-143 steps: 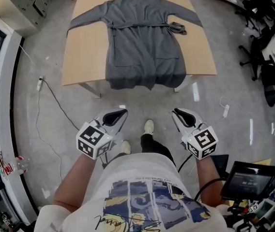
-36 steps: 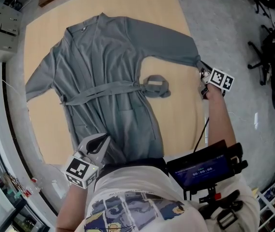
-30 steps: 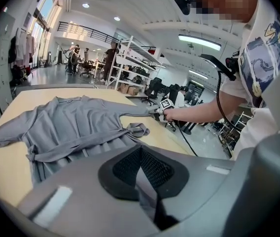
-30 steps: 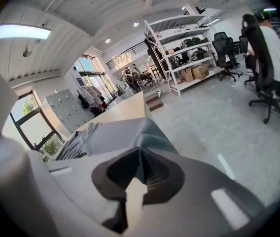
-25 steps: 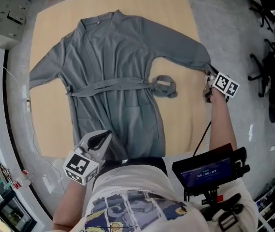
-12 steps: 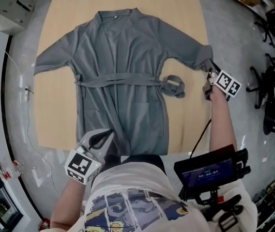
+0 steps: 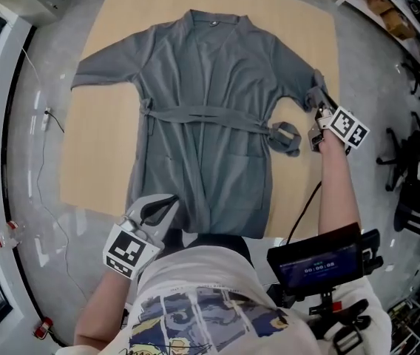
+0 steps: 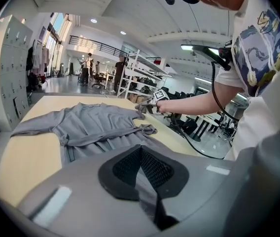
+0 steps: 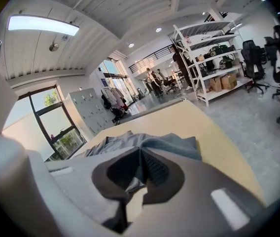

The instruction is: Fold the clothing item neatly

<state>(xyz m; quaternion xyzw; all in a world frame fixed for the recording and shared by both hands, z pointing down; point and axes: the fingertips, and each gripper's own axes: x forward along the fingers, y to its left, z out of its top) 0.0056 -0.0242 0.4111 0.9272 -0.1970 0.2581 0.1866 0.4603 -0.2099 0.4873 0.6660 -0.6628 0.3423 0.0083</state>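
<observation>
- Nearest, the left gripper hovers at the hem of the robe, where the cloth drapes over the table's near edge. Its jaws are closed. Whether they nip the hem cannot be told, since the grey between the pads may only be cloth lying beyond.
- The robe lies front up and spread flat on the table, collar away from the person. This layout keeps both sleeves within reach for folding.
- The belt crosses the waist, and its looped end rests on the wood just beside the body of the robe.
- The right gripper, arm stretched out, is closed on the cuff of the sleeve on the person's right, near the table's right edge. Its own view shows grey fabric pinched between the pads. A grip at the cuff probably serves to carry that sleeve inward across the chest.
- Farthest, the other sleeve lies extended and untouched, so folding looks barely begun.
</observation>
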